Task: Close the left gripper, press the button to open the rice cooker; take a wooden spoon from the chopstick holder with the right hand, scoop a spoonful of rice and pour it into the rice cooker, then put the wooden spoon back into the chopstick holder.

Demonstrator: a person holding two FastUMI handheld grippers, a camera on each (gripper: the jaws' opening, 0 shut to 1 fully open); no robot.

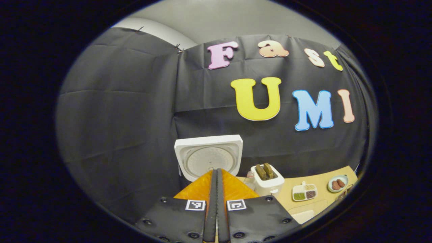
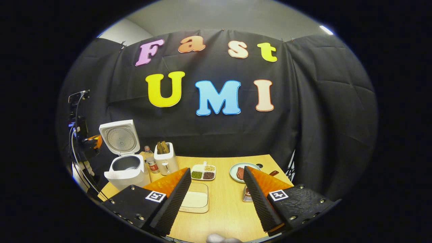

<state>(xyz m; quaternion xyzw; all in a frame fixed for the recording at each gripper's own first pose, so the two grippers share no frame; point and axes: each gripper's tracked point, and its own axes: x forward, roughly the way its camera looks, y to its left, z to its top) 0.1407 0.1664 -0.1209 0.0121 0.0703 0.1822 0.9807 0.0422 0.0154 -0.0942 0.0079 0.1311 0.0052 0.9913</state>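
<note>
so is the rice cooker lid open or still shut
Open. The rice cooker has its lid standing upright at the back, inner plate facing forward, and the dark inner pot is exposed.

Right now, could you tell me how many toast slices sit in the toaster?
2: both slices stand side by side in the slots of the white toaster, right of the open rice cooker. More could be hidden lower inside.
</note>
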